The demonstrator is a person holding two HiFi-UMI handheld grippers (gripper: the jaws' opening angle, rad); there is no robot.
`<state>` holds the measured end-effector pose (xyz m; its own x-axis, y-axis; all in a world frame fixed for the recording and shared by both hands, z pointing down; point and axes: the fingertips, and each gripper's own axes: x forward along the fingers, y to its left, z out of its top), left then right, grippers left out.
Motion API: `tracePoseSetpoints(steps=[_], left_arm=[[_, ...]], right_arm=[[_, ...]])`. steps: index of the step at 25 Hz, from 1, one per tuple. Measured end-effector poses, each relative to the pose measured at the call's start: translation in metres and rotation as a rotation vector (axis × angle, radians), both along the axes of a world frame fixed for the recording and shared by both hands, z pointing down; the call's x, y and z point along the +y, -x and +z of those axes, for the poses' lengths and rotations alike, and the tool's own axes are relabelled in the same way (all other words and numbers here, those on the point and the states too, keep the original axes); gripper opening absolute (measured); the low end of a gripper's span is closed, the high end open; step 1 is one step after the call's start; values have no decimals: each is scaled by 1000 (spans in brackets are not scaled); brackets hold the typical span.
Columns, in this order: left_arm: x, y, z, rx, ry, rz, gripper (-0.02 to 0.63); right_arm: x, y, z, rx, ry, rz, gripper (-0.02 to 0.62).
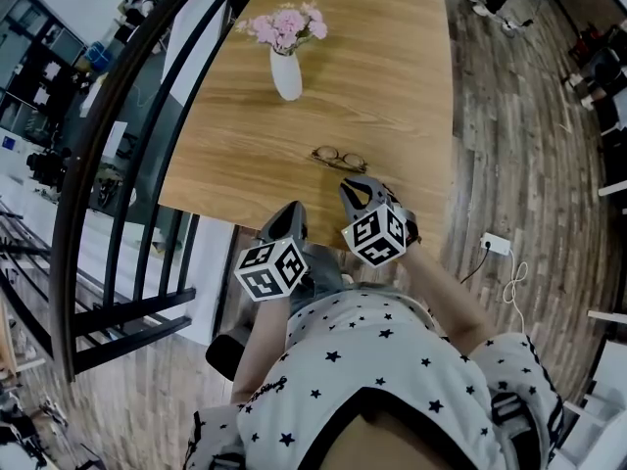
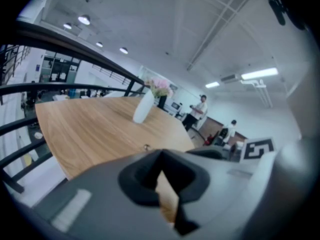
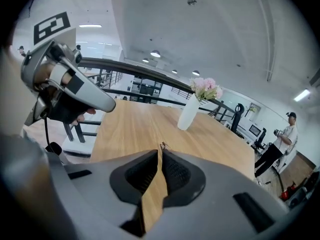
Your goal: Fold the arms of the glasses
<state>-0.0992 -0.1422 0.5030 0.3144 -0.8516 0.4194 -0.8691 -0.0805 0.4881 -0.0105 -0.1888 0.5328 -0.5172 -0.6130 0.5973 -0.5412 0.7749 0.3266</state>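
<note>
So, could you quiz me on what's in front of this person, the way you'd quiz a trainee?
1. True or false: the right gripper is holding the glasses.
2. What stands in the white vase? A. pink flowers B. pens C. nothing
3. Fill in: the gripper nearer the glasses is the ____ one.

Key:
1. False. The glasses lie on the table, and the right gripper and left gripper are both shut on nothing.
2. A
3. right

Pale, grain-streaked wooden table [image 1: 392, 86]; white ceramic vase [image 1: 286, 74] holding pink flowers [image 1: 287, 24]; thin-rimmed glasses [image 1: 339, 158], seemingly dark brown; white shirt [image 1: 372, 360] with black stars.
</note>
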Motion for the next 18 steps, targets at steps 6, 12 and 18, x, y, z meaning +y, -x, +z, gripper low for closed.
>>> tracePoseSetpoints(steps=[6,12,18], left_arm=[[18,-10,-3,0,-12,1,8],[34,-19,-2,-4,-15,6,8],[48,-28,-4,-7,-31,17,8]], right_arm=[[23,-11,-17,-80,-5,39,26],[40,-21,-33,-162,-16,71,20],[58,-29,-44,-227,-16,91,18]])
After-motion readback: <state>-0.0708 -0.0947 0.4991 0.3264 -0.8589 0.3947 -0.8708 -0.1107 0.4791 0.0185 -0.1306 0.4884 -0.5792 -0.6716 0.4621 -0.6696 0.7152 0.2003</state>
